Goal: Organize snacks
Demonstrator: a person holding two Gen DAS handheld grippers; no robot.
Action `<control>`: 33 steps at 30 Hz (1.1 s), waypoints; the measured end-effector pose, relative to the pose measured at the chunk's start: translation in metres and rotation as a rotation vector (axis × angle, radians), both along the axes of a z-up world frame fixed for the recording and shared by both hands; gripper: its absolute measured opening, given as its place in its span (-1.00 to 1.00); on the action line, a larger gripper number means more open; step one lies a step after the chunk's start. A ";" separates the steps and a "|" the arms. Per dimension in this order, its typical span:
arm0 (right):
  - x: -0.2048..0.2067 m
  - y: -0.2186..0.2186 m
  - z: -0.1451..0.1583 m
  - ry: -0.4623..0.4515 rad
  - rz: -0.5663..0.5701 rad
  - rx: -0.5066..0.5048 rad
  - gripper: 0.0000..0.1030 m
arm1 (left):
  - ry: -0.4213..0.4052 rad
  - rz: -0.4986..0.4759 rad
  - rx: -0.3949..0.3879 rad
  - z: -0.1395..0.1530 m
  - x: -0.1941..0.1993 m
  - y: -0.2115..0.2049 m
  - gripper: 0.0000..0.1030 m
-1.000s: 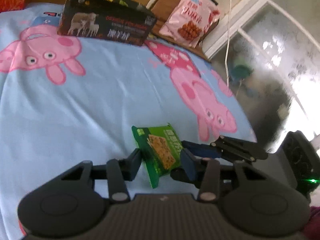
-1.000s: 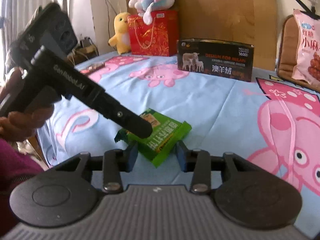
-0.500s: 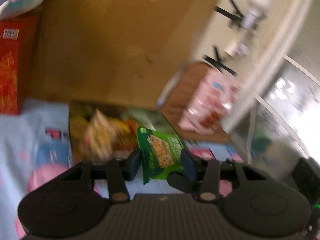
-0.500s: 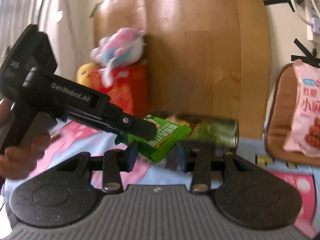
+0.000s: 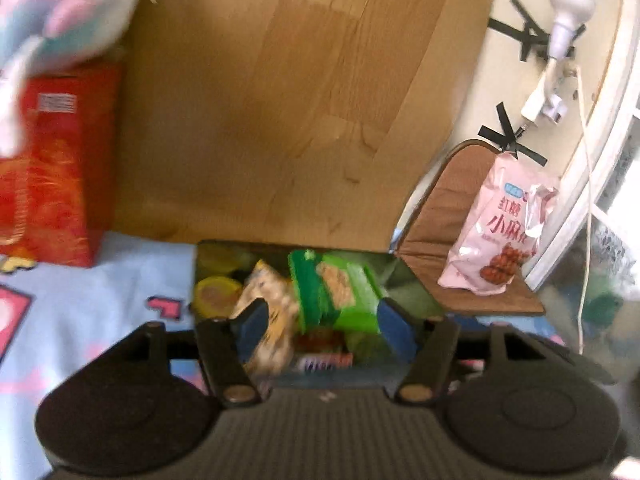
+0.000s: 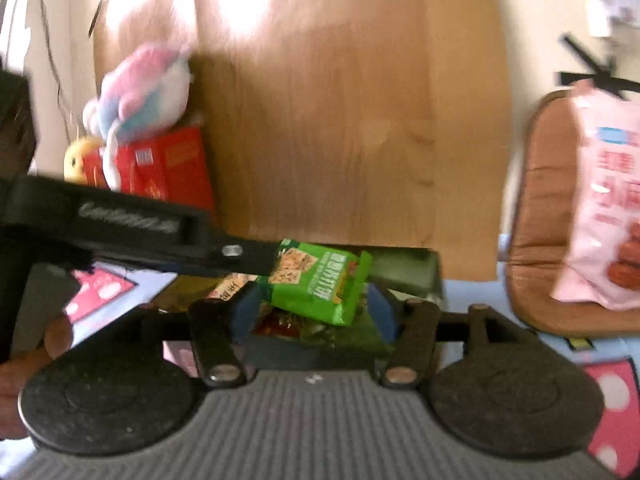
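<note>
Left tool (image 5: pixel 320 320): spread wide, green packet (image 5: pixel 340 292) loose between fingers | right tool (image 6: pixel 314 312): open, empty | step: drop into box (image 5: pixel 412 292) | next: withdraw.

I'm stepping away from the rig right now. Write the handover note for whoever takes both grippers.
Left gripper: open, jaws wide of the green cracker packet, over the open snack box.
Right gripper: open, holding nothing, facing the same box.
Done: the packet is at the box, among other snacks; blur hides whether it has settled.
Left: the pink snack bag sits on the chair, outside the box.
</note>
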State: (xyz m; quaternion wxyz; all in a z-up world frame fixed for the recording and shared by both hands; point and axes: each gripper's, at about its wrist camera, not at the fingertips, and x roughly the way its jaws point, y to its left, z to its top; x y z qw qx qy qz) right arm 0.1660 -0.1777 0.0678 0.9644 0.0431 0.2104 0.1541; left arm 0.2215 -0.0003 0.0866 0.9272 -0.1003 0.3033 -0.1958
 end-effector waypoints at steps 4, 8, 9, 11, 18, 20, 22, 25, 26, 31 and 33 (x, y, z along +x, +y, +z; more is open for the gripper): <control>-0.059 -0.018 -0.004 0.005 -0.051 0.086 0.40 | -0.053 0.039 0.110 -0.008 -0.058 0.000 0.69; -0.102 -0.022 -0.025 0.057 -0.132 0.072 0.47 | -0.048 0.067 0.198 -0.026 -0.106 -0.005 0.74; -0.109 -0.021 -0.031 0.093 -0.155 0.079 0.47 | -0.029 0.081 0.205 -0.031 -0.116 -0.005 0.76; -0.120 -0.022 -0.040 0.144 -0.176 0.109 0.47 | -0.002 0.091 0.198 -0.039 -0.132 -0.003 0.89; -0.158 -0.019 -0.057 0.224 -0.214 0.163 0.54 | 0.025 0.137 0.249 -0.057 -0.180 0.000 0.99; -0.165 -0.015 -0.058 0.232 -0.208 0.162 0.55 | 0.042 0.149 0.250 -0.061 -0.188 0.001 1.00; -0.171 -0.012 -0.058 0.246 -0.196 0.165 0.57 | 0.057 0.160 0.259 -0.064 -0.194 0.000 1.00; -0.180 -0.007 -0.059 0.251 -0.188 0.164 0.63 | 0.053 0.179 0.282 -0.064 -0.201 -0.001 1.00; -0.182 -0.006 -0.059 0.251 -0.185 0.163 0.65 | 0.052 0.183 0.287 -0.063 -0.203 -0.002 1.00; -0.191 -0.004 -0.059 0.251 -0.181 0.170 0.70 | 0.060 0.186 0.311 -0.066 -0.209 -0.008 1.00; -0.193 -0.005 -0.059 0.251 -0.183 0.174 0.70 | 0.065 0.192 0.341 -0.068 -0.210 -0.013 1.00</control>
